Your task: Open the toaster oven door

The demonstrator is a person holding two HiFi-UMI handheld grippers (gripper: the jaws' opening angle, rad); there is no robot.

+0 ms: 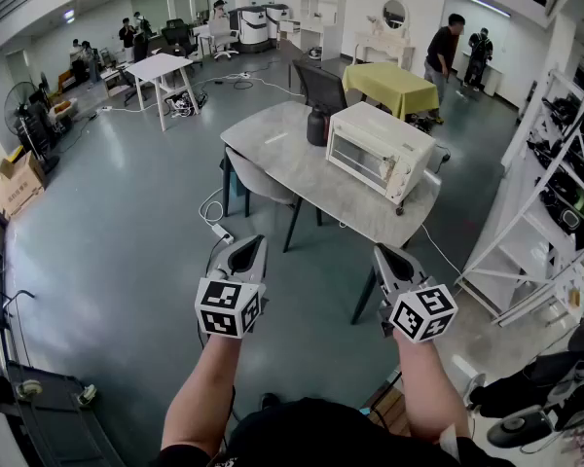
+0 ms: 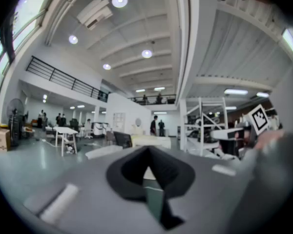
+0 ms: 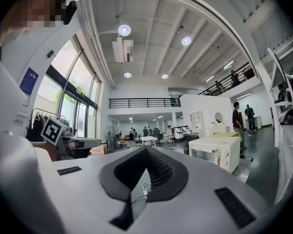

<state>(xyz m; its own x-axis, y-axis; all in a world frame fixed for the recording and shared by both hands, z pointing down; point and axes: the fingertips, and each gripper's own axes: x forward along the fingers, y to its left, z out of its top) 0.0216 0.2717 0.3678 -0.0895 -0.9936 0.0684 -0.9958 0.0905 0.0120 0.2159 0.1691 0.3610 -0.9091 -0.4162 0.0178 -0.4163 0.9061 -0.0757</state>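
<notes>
A grey table (image 1: 273, 149) carries a white toaster oven (image 1: 380, 151) and dark jug (image 1: 318, 125).

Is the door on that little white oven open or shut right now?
Shut: the toaster oven door stands upright, flush with the oven's front, on the table.

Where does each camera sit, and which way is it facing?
Head view: on the head, steeply down at the toaster oven and table; forearms, left gripper, right gripper show.
Left gripper view: on it, level, toward shelves; its shut jaws.
Right gripper view: level, toward the toaster oven; shut jaws.
Shared: toaster oven, head and right gripper views.
</notes>
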